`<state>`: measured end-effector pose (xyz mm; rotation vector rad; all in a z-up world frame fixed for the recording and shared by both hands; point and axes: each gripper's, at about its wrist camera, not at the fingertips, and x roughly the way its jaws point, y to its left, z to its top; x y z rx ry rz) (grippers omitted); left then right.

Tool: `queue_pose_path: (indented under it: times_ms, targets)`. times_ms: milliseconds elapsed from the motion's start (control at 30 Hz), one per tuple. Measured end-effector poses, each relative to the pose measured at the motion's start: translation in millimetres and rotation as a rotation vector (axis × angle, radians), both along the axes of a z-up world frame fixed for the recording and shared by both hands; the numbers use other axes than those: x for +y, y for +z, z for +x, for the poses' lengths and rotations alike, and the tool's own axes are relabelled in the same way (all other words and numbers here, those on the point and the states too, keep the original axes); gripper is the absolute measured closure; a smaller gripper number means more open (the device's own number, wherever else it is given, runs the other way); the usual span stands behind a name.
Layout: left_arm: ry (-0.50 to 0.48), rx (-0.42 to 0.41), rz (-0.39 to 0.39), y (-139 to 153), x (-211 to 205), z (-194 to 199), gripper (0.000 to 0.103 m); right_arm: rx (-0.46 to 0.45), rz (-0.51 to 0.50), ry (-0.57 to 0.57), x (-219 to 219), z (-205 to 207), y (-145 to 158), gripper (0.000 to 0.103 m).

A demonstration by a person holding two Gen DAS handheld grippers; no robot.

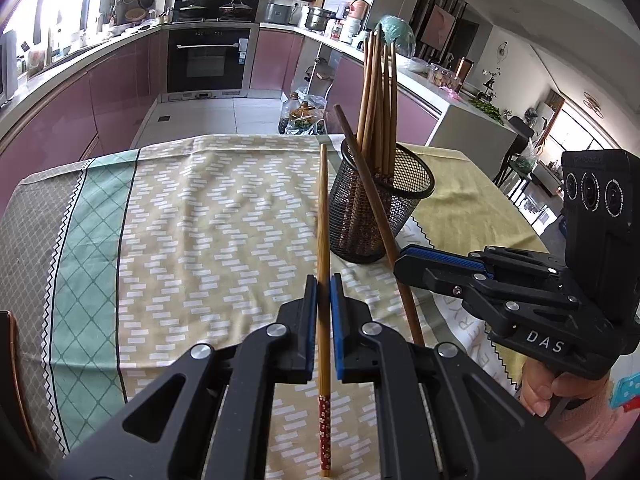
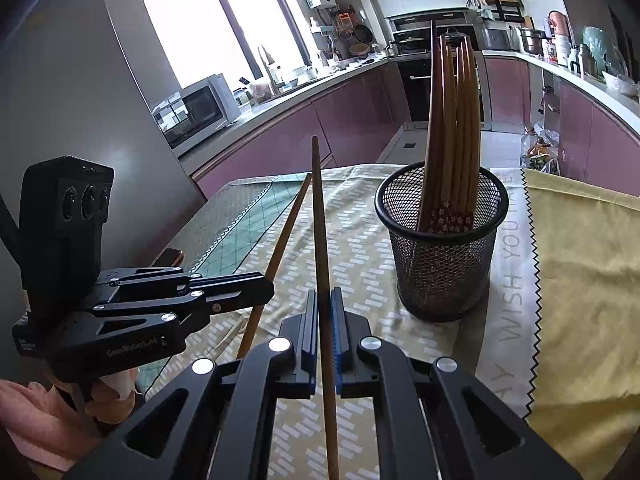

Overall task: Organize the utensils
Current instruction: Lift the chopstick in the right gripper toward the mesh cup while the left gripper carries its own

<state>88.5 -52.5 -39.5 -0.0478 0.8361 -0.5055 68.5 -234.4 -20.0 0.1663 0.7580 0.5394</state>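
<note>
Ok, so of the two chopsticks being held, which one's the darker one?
The right gripper holds the darker chopstick, plain brown. The left gripper holds the lighter chopstick, with a red flowered end.

Left wrist view: the light chopstick (image 1: 323, 264) runs off the bottom edge. The dark chopstick (image 1: 372, 216) disappears behind the left tool's (image 1: 324, 284) right arm. Holder (image 1: 380, 216) mesh obscures the bundle's lower ends. Right wrist view: the cloth (image 2: 508, 264) lettering is cut off; the countertop items are too small to identify.
</note>
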Motion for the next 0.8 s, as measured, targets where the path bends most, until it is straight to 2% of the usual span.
queue_pose_path:
  times_ms: [667,800]
  targets:
    - [-0.029,-0.053,-0.043,21,1,-7,0.096,-0.065,0.032,-0.026,-15,-7,17,0.1]
    - [-0.032,-0.047,-0.044,19,1,-5,0.096,-0.033,0.01,-0.015,-12,-2,11,0.098]
